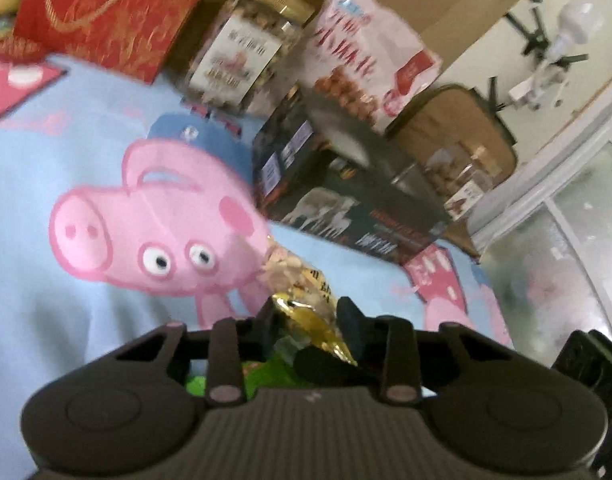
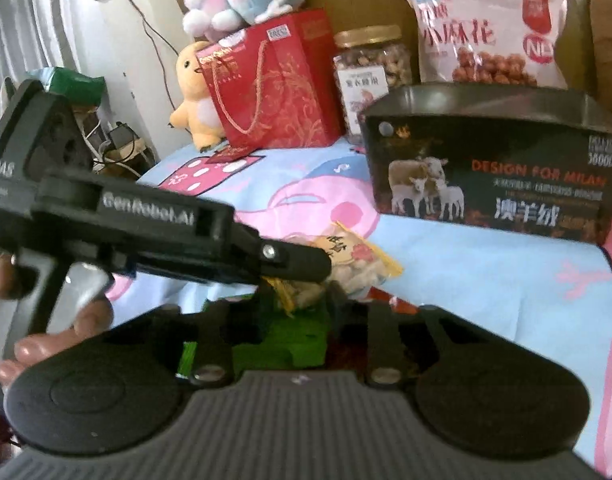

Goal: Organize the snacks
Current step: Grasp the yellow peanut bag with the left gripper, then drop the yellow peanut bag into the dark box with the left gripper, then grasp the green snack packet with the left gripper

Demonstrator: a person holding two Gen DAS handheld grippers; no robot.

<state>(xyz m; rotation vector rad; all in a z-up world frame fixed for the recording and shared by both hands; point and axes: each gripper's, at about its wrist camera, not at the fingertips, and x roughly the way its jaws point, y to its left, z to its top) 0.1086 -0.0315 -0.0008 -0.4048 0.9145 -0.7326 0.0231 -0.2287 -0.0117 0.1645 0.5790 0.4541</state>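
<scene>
Snack packet [image 1: 306, 312], yellow-edged and lying mid-blanket [image 1: 65, 320] short of the empty black box [image 2: 494, 168] along its far edge, sits pinched between the jaws of both our left gripper [image 1: 306, 316] and right gripper [image 2: 301, 300], so boxing is, we judge, barely begun.

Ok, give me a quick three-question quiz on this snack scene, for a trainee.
1. True or false: the jar has a gold lid.
2. Which animals are printed on the dark box? A) sheep B) cats C) horses
3. What is the left gripper pinching?

Key: 1 true; 2 A; 3 the small snack packet.
</scene>
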